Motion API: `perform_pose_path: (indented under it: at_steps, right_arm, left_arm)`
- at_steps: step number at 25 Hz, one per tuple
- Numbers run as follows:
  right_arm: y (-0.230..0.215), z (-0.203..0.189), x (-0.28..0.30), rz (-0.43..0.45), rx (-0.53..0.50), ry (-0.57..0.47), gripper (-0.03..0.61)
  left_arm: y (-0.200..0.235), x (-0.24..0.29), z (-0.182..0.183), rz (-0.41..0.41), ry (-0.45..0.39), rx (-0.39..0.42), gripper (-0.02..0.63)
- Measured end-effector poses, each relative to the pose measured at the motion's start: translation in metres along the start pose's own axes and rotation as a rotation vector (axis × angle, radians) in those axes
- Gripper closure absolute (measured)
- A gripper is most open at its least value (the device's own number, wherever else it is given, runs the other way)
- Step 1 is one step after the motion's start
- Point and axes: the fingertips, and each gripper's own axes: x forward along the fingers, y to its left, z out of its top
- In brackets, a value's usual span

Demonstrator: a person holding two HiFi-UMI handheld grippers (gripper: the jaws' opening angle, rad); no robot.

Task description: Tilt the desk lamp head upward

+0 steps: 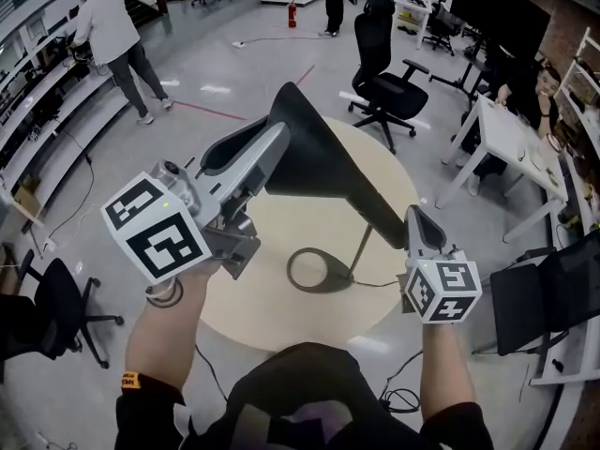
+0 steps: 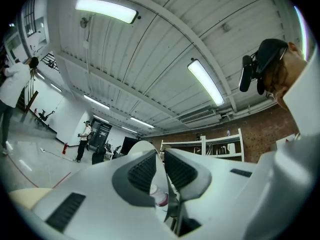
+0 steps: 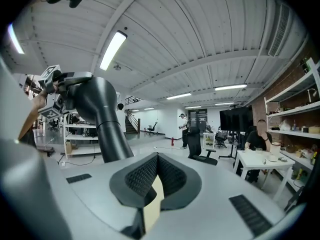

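A black desk lamp stands on a round beige table (image 1: 272,322). It has a ring base (image 1: 319,271), a thin stem (image 1: 361,247) and a long cone-shaped head (image 1: 323,172) that slants up to the left. My left gripper (image 1: 277,144) is at the head's wide upper end. In the left gripper view its jaws (image 2: 161,160) pinch the thin rim of the lamp head (image 2: 142,148). My right gripper (image 1: 416,217) sits beside the head's narrow lower end, shut with nothing between its fingers (image 3: 157,156). The right gripper view has the lamp head (image 3: 102,119) rising at left. I cannot tell if that gripper touches it.
A cable (image 1: 380,284) runs from the lamp base toward the right gripper. Black office chairs stand beyond the table (image 1: 384,82) and at my left (image 1: 56,307). A white desk (image 1: 511,139) with a seated person is at right. A person (image 1: 112,36) walks at far left.
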Motion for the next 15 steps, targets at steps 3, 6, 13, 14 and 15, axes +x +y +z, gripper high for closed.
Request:
perform_pose_path:
  at_steps: [3, 6, 13, 14, 15]
  right_arm:
    - [0.001, -0.002, -0.001, -0.001, -0.007, 0.004, 0.565]
    - [0.001, -0.003, 0.000, -0.002, -0.005, 0.006, 0.565]
    - [-0.001, -0.007, 0.002, -0.004, 0.001, 0.012, 0.565]
    - [-0.001, -0.006, 0.002, -0.004, 0.002, 0.013, 0.565]
    - [-0.001, -0.006, 0.002, -0.004, 0.001, 0.014, 0.565]
  left_arm:
    - [-0.010, 0.005, 0.003, -0.008, 0.003, 0.023, 0.512]
    - [-0.015, 0.011, 0.005, -0.015, 0.002, 0.032, 0.514]
    - [-0.022, 0.019, 0.005, -0.021, -0.002, 0.043, 0.517]
    - [-0.022, 0.020, 0.006, -0.021, -0.003, 0.040, 0.518]
    - [-0.023, 0.020, 0.006, -0.021, -0.005, 0.037, 0.519]
